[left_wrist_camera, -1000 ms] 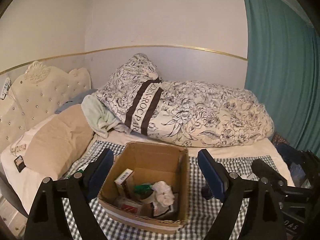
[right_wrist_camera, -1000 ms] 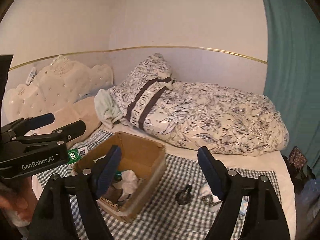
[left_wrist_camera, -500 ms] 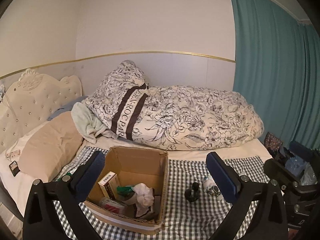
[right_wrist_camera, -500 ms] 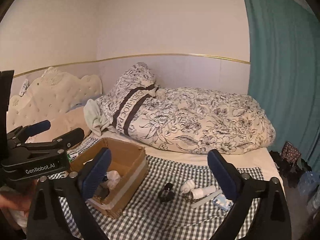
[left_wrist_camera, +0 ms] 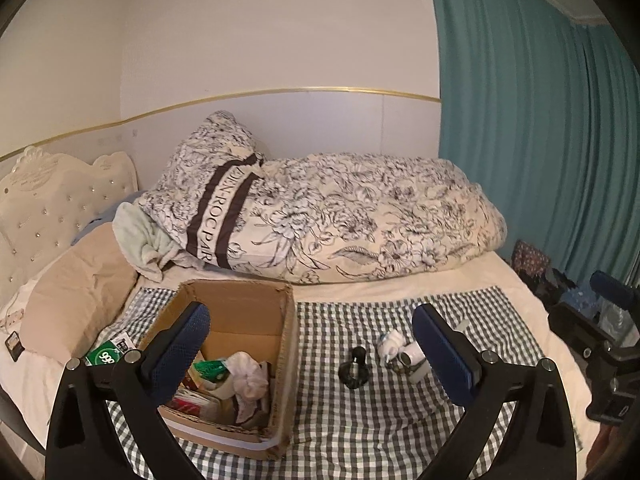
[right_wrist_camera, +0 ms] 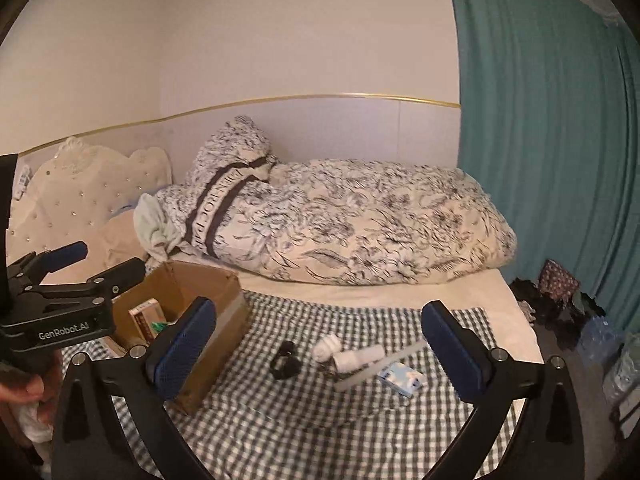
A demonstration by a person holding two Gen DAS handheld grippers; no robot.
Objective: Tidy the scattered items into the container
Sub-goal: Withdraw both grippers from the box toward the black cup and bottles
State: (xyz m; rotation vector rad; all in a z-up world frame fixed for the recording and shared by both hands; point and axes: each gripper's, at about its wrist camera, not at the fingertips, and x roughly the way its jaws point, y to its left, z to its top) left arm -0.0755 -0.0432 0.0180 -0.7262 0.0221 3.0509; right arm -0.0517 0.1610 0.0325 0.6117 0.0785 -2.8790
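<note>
Cardboard box [left_wrist_camera: 256, 344] on checked cloth [right_wrist_camera: 304, 412]: already holds several items. Left beside it: dark bottle [right_wrist_camera: 285, 361], 2 white rolls [right_wrist_camera: 347, 354], small packet [right_wrist_camera: 401, 378]. Your left gripper [left_wrist_camera: 308, 344] and right gripper [right_wrist_camera: 318, 344]: both spread wide, empty.

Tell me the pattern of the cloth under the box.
Dark-green-and-white gingham check cloth, clearest in the left wrist view.

Your left gripper [left_wrist_camera: 320, 350] has a black Y-shaped frame, two arms ending in dark blue textured pads [left_wrist_camera: 180, 346], and silver screw heads at the joints. Your right gripper [right_wrist_camera: 320, 350] is the same build: black arms, blue dimpled pads [right_wrist_camera: 452, 354], round silver screws. From the right wrist view the left unit's black side reads "GenRobot.AI" in white, blue tip on top. Your hand [right_wrist_camera: 22, 390] shows only partly.
</note>
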